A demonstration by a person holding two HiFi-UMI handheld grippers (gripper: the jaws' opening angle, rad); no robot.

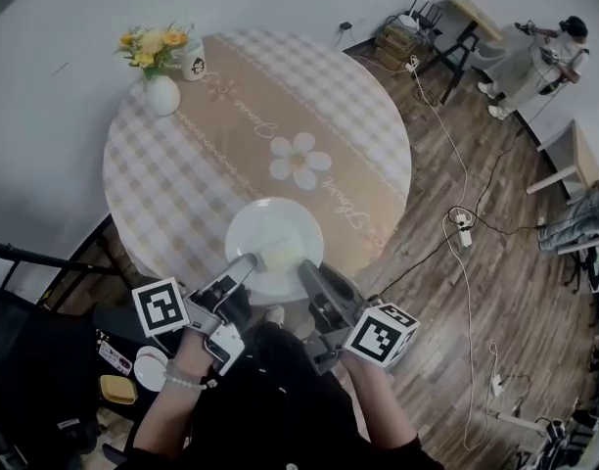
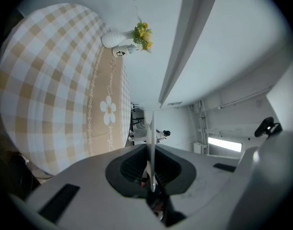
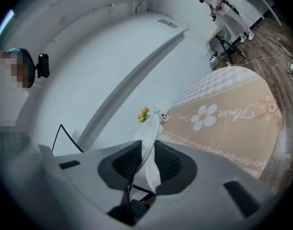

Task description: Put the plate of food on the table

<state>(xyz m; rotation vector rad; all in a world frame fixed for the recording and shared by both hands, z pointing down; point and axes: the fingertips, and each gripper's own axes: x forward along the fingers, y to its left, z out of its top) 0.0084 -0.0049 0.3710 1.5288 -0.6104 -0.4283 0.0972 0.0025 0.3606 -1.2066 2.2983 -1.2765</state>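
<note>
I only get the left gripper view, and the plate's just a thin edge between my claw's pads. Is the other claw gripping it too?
Observer: Yes. The right claw is shut on the plate rim, opposite the left claw.
Operator: Where is the plate over the table?
Observer: The head view shows it over the near edge of the round table; whether it touches is unclear.
Operator: Any food on it?
Observer: A pale yellowish lump, on the half nearest the claws.

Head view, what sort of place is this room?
Probably a lab or studio staged as a dining corner: a round cloth-covered table with a flower vase, and cables trailing across the wood floor.
</note>
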